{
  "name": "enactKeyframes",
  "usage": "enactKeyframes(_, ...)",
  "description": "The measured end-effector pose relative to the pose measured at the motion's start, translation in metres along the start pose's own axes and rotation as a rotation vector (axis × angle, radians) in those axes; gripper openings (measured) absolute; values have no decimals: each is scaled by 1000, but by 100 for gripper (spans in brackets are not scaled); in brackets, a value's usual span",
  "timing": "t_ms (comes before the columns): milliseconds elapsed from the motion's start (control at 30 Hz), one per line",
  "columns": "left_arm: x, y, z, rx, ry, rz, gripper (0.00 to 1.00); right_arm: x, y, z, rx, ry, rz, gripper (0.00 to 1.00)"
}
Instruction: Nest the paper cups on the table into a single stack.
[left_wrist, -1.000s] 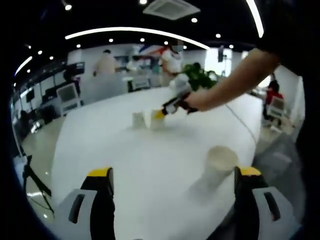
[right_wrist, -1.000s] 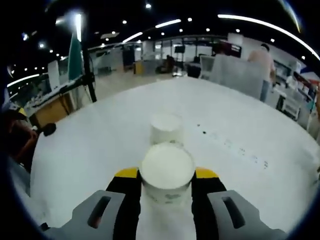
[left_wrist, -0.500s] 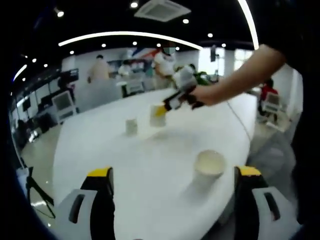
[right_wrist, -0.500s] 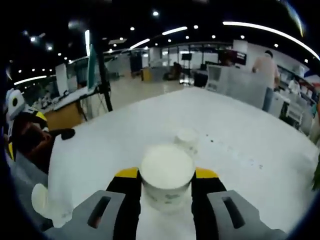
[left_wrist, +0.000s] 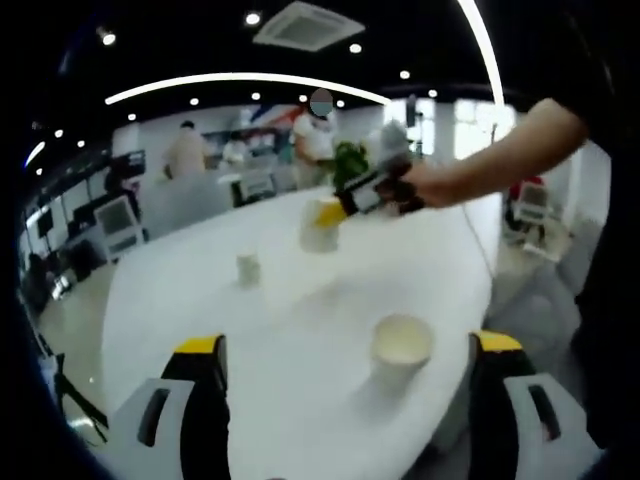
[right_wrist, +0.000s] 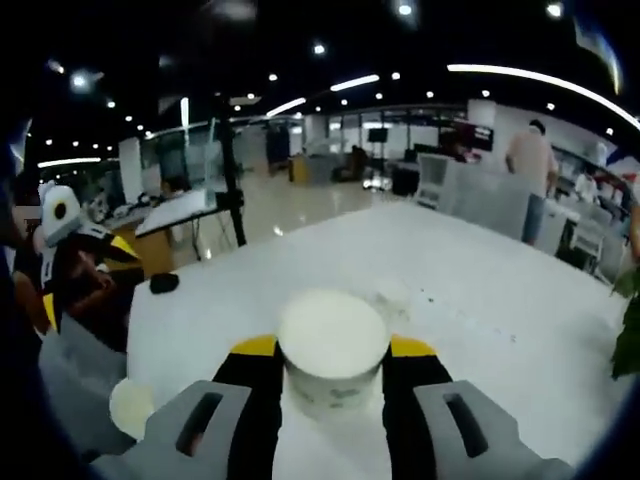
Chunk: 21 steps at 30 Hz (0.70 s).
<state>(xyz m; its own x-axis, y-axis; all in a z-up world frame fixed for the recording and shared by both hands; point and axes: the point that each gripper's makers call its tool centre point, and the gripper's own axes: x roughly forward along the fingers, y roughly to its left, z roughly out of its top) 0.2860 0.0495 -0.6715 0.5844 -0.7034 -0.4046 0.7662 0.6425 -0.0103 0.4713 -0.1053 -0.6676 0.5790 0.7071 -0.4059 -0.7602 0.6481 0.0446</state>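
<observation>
My left gripper (left_wrist: 348, 345) is open above the white table (left_wrist: 190, 300), with nothing between its jaws. A paper cup (left_wrist: 402, 345) stands upright just ahead of its right jaw. A second, smaller-looking cup (left_wrist: 247, 268) stands farther off near the table's middle. An arm reaching in from the right holds my right gripper (left_wrist: 330, 212), shut on a third cup (left_wrist: 318, 235) lifted off the table. In the right gripper view that cup (right_wrist: 332, 335) sits upright between the jaws of the right gripper (right_wrist: 333, 347). A cup (right_wrist: 130, 405) stands at lower left, and another cup (right_wrist: 390, 293) shows faintly behind the held one.
The table's edge (left_wrist: 485, 290) curves along the right, with floor beyond. A green plant (left_wrist: 350, 160) stands at the far end. A small black object (right_wrist: 163, 283) lies near the table's edge. The left gripper (right_wrist: 60, 250) shows at left. People and desks fill the office behind.
My right gripper has lifted its cup off the table and carried it up and away from the middle cup. The left gripper's view has shifted, and the near cup now sits lower.
</observation>
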Motion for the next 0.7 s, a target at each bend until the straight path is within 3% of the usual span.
enactKeyframes(200, 1, -9, 1, -4, -15, -48, 99, -14, 16, 11, -16, -10, -17, 35)
enactKeyframes(333, -1, -16, -5, -7, -20, -85, 99, -21, 32, 20, 22, -34, -11, 35)
enactKeyframes(467, -1, -15, -11, -12, -15, -112, 99, -30, 49, 23, 20, -36, -24, 35)
enactKeyframes(700, 2, -10, -7, -27, -42, -141, 99, -44, 71, 30, 31, -52, -50, 35)
